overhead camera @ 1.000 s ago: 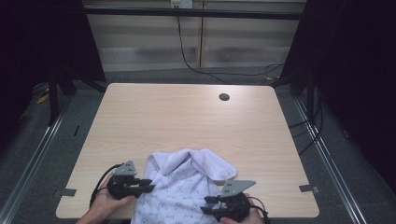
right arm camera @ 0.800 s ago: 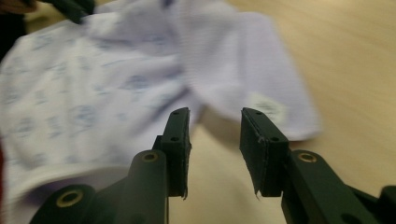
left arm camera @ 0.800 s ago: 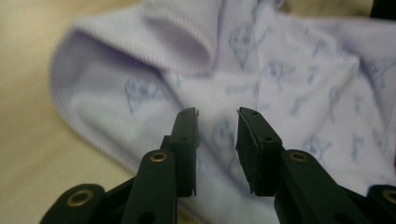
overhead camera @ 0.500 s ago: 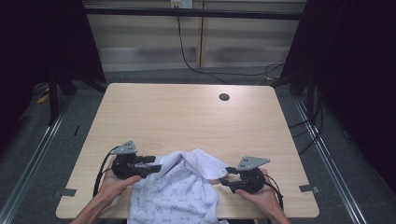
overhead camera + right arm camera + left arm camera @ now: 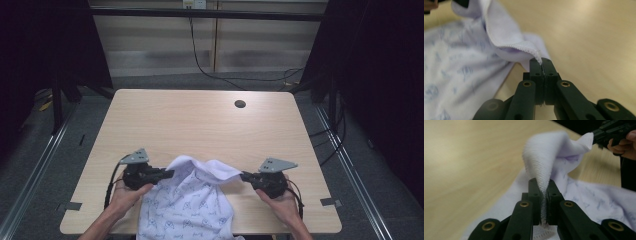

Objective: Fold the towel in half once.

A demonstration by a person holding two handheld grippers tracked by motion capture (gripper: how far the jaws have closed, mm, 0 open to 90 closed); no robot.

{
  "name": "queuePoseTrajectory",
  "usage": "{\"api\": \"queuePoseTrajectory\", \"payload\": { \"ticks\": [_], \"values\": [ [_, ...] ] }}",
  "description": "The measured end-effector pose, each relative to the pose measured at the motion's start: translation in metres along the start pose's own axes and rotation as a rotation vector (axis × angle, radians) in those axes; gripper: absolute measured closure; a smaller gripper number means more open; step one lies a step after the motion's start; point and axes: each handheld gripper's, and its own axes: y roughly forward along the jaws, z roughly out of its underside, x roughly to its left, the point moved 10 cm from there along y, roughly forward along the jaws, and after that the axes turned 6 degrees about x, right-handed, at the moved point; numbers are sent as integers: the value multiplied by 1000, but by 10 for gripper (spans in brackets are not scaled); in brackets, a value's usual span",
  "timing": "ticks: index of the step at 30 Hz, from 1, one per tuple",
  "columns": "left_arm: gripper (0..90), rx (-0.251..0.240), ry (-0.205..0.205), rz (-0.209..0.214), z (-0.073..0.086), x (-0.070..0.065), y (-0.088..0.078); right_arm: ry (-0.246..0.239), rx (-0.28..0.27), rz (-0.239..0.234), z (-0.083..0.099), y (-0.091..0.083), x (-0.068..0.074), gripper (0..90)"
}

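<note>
left gripper (image 5: 544, 195): jaws have just been closing and are now clamped on a pinch of the cloth's hem; the towelling rises between the pads in a tight ridge, so the grip is on a gathered edge rather than a flat layer.
right gripper (image 5: 542, 65): its jaws have just been closing too and are pressed together on the stitched border of the same cloth, only a thin sliver of fabric between the pads; a grip this near the rim could slip under a hard pull, i judge.
cloth (image 5: 187, 202): white with a faint blue print, lying at the near edge of the tabletop between the two hands, its near part draped over that edge; the far edge is lifted off the wood and sags between the two grippers.
why held so: each gripper has one end of the same far edge, which looks like the start of spreading or folding, since pulling the two points apart would draw that edge straight.
left hand (image 5: 125, 195): behind its gripper, level with the right hand (image 5: 280, 202).
tabletop (image 5: 200, 125): pale wood, bare beyond the cloth apart from a dark cable hole (image 5: 240, 104) near the far side, leaving room to lay the cloth out flat.
</note>
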Motion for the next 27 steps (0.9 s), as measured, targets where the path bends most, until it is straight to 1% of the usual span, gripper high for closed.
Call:
{"api": "queuePoseTrajectory", "payload": {
  "ticks": [1, 3, 5, 7, 8, 9, 10, 11, 12, 13, 14, 15, 16, 18, 19, 20, 21, 22, 23, 24, 25, 26, 27],
  "values": [
    [855, -26, 6, -9, -8, 0, -9, 8, -29, 2, -10, -9, -2, 893],
    [855, -50, 35, -23, -25, -1, -24, 2, -81, 24, -31, -27, -7, 893],
    [854, -92, 52, -27, -46, -2, -38, 0, -126, 49, -56, -43, -14, 893],
    [853, -126, 77, -46, -68, -3, -49, -20, -156, 67, -82, -57, -19, 893],
    [852, -144, 80, -48, -78, -2, -52, -32, -166, 81, -95, -62, -21, 893],
    [851, -157, 86, -63, -88, 1, -55, -40, -174, 94, -108, -66, -24, 893],
    [849, -167, 85, -73, -96, 5, -56, -49, -176, 105, -120, -68, -28, 893],
    [846, -174, 82, -95, -104, 11, -57, -55, -179, 121, -131, -69, -33, 892],
    [842, -180, 73, -109, -110, 18, -56, -65, -178, 128, -142, -68, -37, 891],
    [840, -179, 60, -123, -115, 27, -55, -77, -172, 139, -151, -66, -43, 891],
    [832, -180, 45, -155, -119, 39, -52, -77, -169, 151, -159, -62, -49, 891],
    [828, -176, 28, -167, -121, 50, -48, -78, -157, 149, -165, -56, -55, 890],
    [825, -164, 15, -183, -122, 62, -43, -74, -146, 166, -169, -48, -64, 890],
    [760, -141, -32, -235, -120, 86, -34, -53, -109, 175, -172, -26, -80, 883],
    [749, -134, -56, -257, -119, 97, -31, -45, -79, 199, -170, -14, -90, 837],
    [715, -130, -80, -279, -117, 106, -30, -18, -51, 226, -166, -2, -99, 732],
    [652, -135, -113, -294, -115, 114, -30, 11, -23, 247, -161, 7, -107, 709],
    [595, -138, -144, -313, -112, 122, -30, 39, -34, 247, -157, 12, -111, 708],
    [569, -127, -154, -329, -108, 128, -31, 74, -55, 227, -152, 15, -113, 697],
    [580, -123, -161, -328, -103, 132, -33, 89, -59, 213, -146, 16, -113, 696],
    [579, -127, -171, -333, -100, 135, -36, 83, -46, 216, -138, 18, -113, 696],
    [573, -125, -179, -337, -95, 138, -38, 81, -37, 207, -130, 18, -111, 695],
    [577, -120, -183, -331, -90, 139, -39, 83, -32, 196, -123, 17, -109, 689]
  ]
}}
